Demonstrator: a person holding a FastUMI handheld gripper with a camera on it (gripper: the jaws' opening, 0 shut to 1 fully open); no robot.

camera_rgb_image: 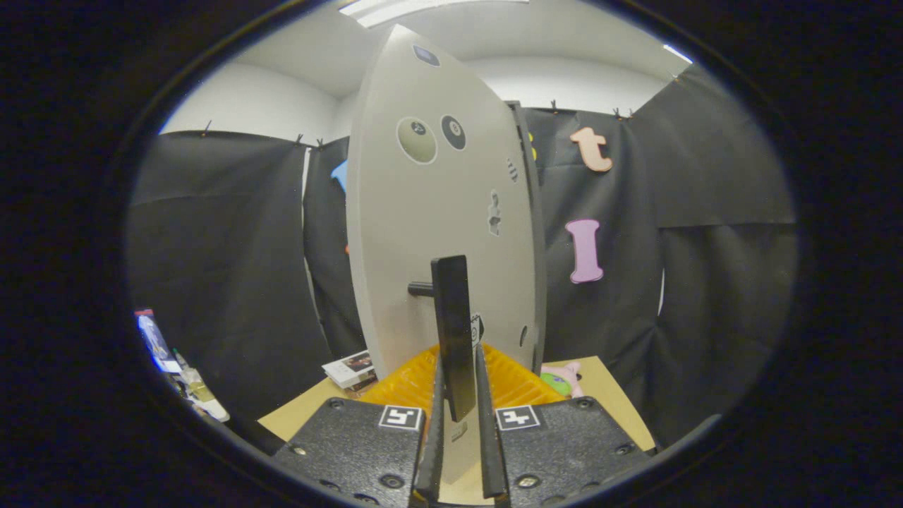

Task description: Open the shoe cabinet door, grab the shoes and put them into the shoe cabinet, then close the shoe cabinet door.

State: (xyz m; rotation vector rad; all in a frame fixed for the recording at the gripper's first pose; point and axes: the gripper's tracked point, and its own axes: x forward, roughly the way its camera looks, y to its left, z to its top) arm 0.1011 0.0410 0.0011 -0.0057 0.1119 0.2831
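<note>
The shoe cabinet door (437,212) is a tall pale panel with round stickers, standing swung out and seen almost edge-on right in front of me. Its black vertical bar handle (451,310) sticks out on a short black post. My gripper (458,363) is shut on the lower end of that handle, one finger pressing on each side of the bar. The cabinet's inside is hidden behind the door, and I see no shoes.
A tan tabletop (614,384) lies under the door. A pink and green soft toy (563,377) lies on it just right of the door's foot. A small stack of booklets (350,368) lies to the left. Loose clutter (169,356) sits far left.
</note>
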